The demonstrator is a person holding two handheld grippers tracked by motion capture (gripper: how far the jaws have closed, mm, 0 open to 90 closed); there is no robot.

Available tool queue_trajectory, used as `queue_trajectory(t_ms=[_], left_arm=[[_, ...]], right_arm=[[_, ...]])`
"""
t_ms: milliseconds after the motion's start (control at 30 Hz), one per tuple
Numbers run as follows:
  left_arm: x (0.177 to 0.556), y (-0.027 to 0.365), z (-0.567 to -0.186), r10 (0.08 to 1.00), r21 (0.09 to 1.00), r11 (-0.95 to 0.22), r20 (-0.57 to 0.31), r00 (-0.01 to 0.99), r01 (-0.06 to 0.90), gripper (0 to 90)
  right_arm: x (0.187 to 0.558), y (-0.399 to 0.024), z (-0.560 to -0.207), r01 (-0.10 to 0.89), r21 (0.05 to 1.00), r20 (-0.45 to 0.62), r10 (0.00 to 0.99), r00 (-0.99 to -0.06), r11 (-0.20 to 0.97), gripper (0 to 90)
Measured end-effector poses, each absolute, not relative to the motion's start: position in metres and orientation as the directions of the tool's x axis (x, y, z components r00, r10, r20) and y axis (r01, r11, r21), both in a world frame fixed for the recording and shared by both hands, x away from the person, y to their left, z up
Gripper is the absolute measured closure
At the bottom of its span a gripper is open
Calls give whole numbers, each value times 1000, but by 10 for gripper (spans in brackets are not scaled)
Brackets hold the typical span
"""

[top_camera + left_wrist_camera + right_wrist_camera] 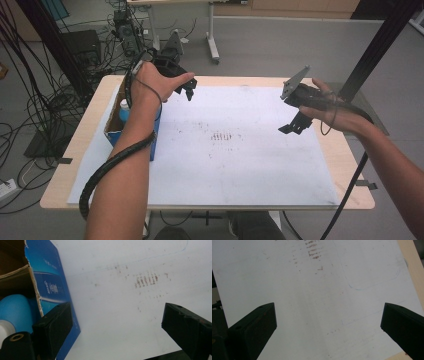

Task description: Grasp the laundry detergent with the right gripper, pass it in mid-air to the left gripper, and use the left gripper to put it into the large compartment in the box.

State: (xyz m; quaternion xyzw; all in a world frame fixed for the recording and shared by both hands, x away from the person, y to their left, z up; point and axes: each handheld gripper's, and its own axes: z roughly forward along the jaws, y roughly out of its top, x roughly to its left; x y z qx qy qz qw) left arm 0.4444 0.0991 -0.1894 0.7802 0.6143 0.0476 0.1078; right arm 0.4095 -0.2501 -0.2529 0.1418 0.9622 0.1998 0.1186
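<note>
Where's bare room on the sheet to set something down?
Most of the white sheet is bare: from the blue box rightward to its right edge, brown smudges mid-sheet. Both open grippers, left gripper and right gripper, hover over it. Crowded only at the left edge, where the box holds a bottle.
</note>
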Motion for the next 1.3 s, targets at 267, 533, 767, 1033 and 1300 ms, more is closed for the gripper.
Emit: queue_trajectory(t_ms=[267,533,767,1033,1300], left_arm=[[446,96,-192,968,224,-226,-59,245,948,110],[447,91,-190,965,228,-234,-60,254,945,110],[447,89,-190,963,229,-243,-56,262,943,110],[446,93,-189,965,231,-238,-57,258,943,110],[444,92,-190,965,231,-236,-61,256,944,110]], right_arm=[[410,-250,-254,223,416,-169,317,-933,881,2],[409,-254,-253,228,419,-174,324,-930,879,2],[408,-256,-256,229,416,-173,324,-930,880,2],[407,-254,-257,228,414,-171,322,-931,881,2],[407,-253,-256,223,415,-176,318,-932,882,2]])
